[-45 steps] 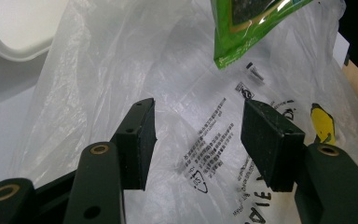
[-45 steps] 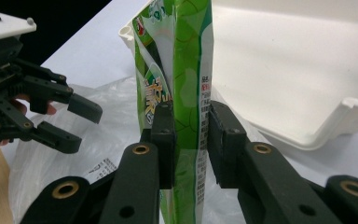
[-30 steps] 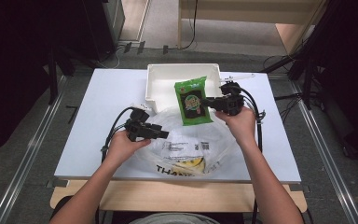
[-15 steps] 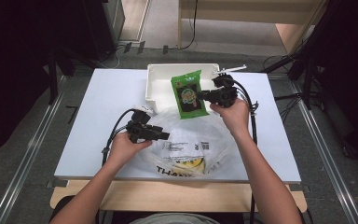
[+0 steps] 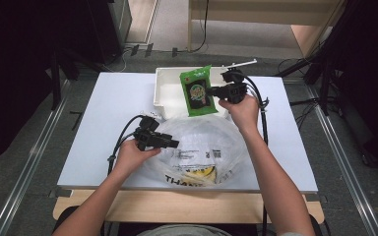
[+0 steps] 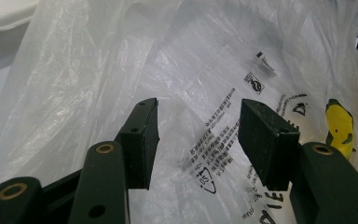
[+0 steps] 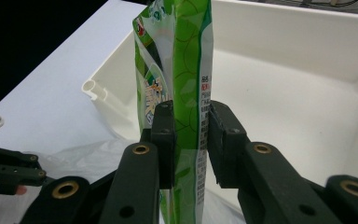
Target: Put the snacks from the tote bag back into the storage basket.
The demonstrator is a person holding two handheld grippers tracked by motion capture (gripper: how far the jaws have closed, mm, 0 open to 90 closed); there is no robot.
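A green snack pouch (image 5: 197, 91) hangs over the front of the white bin (image 5: 165, 93), and my right gripper (image 5: 215, 91) is shut on its edge. In the right gripper view the pouch (image 7: 182, 56) stands upright, pinched between the two pads of that gripper (image 7: 191, 135), with the bin's inside (image 7: 298, 70) behind it. My left gripper (image 5: 173, 143) rests at the left side of a clear plastic bag (image 5: 202, 147) with printed text. In the left gripper view its jaws (image 6: 198, 135) stand apart over the bag's film (image 6: 98, 70) with nothing pinched.
The bag lies at the near middle of the white table (image 5: 103, 123) and holds something yellow (image 6: 340, 126). The bin sits at the table's far edge. Cables trail from both grippers. Dark stands flank the table.
My right gripper has carried the green pouch away from the bag, farther from me and over the white bin. The left hand has stayed where it was.
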